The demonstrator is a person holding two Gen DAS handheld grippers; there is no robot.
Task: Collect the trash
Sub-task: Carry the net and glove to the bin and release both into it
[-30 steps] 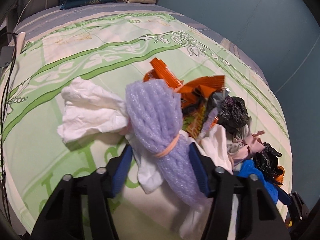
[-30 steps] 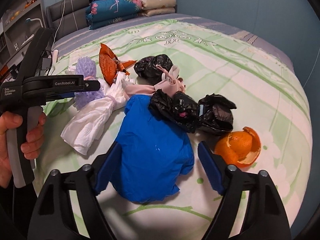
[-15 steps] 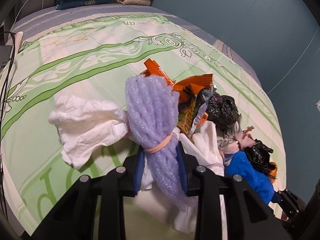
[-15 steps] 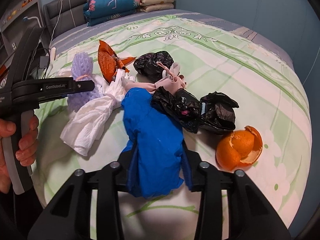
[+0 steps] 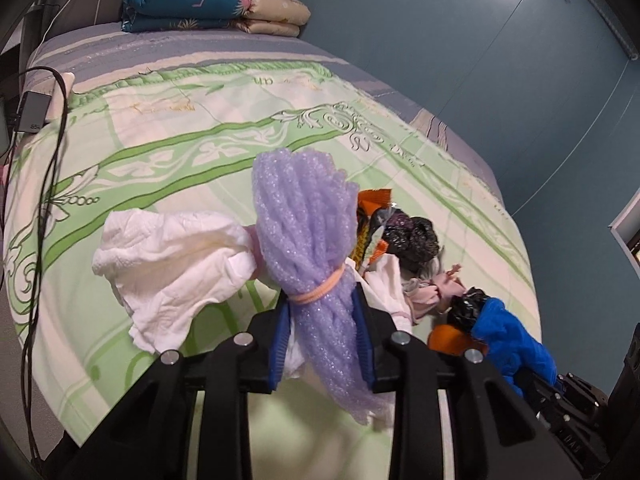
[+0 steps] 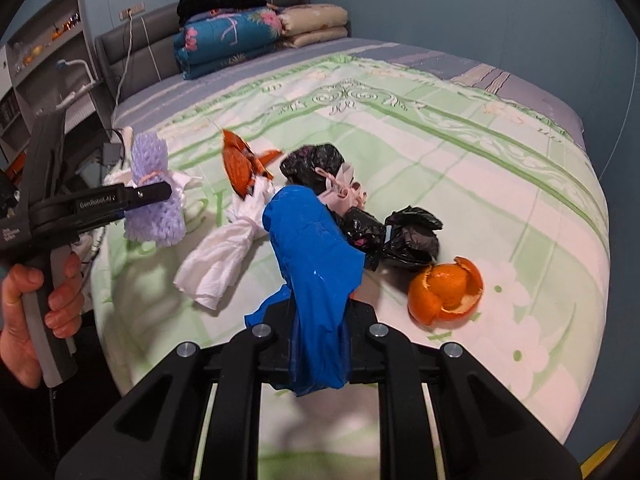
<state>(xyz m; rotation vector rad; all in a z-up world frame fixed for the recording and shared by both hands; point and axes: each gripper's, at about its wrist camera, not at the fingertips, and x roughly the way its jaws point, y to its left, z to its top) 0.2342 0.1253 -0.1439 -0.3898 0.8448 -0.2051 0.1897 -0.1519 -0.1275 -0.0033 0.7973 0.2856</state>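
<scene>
My left gripper (image 5: pixel 322 330) is shut on a purple foam net bundle (image 5: pixel 304 224) tied with a rubber band and holds it above the bed; the bundle also shows in the right wrist view (image 6: pixel 150 184). My right gripper (image 6: pixel 318 320) is shut on a blue plastic bag (image 6: pixel 312 236), lifted off the bed. On the green patterned bedspread (image 6: pixel 460 152) lie white tissue (image 6: pixel 224 252), an orange snack wrapper (image 6: pixel 238 164), black bags (image 6: pixel 404 236), a pink scrap (image 6: pixel 344 192) and orange peel (image 6: pixel 446 292).
Folded quilts and pillows (image 6: pixel 248 36) sit at the head of the bed. A charger and black cable (image 5: pixel 34 116) lie at the bed's left edge. Shelves (image 6: pixel 36 64) stand beside the headboard. A blue wall (image 5: pixel 480 48) runs along the far side.
Both grippers closed from open, the left on the purple foam net, the right on the blue bag. Both have since lifted their items up off the bed.
</scene>
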